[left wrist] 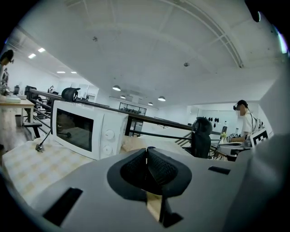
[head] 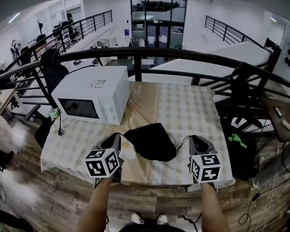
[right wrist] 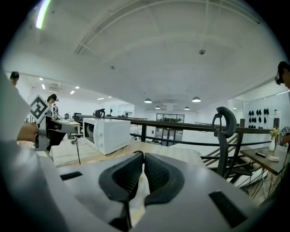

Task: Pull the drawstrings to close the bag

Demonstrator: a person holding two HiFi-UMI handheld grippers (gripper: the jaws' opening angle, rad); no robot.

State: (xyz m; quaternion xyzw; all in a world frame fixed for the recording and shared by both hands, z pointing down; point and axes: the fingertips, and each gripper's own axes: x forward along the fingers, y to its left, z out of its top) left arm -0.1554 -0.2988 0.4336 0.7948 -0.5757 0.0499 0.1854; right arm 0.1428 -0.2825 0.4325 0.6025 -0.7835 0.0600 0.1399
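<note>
A black drawstring bag (head: 152, 142) lies bunched on the checked tablecloth (head: 184, 110) near the table's front edge. A thin black cord (head: 182, 141) runs from its right side to my right gripper (head: 193, 138), whose jaws are pressed together on it; a small dark loop of cord shows at the tips in the right gripper view (right wrist: 143, 154). The bag's left corner reaches my left gripper (head: 116, 137), also shut; its pads meet on a sliver of dark cord in the left gripper view (left wrist: 146, 149). Both grippers rest low at the table, one on each side of the bag.
A white microwave (head: 92, 94) stands at the back left of the table, with a plug and cable (head: 60, 128) beside it. A black railing (head: 180, 54) curves behind the table. A dark office chair (right wrist: 224, 131) stands to the right, and a person (left wrist: 247, 124) stands beyond.
</note>
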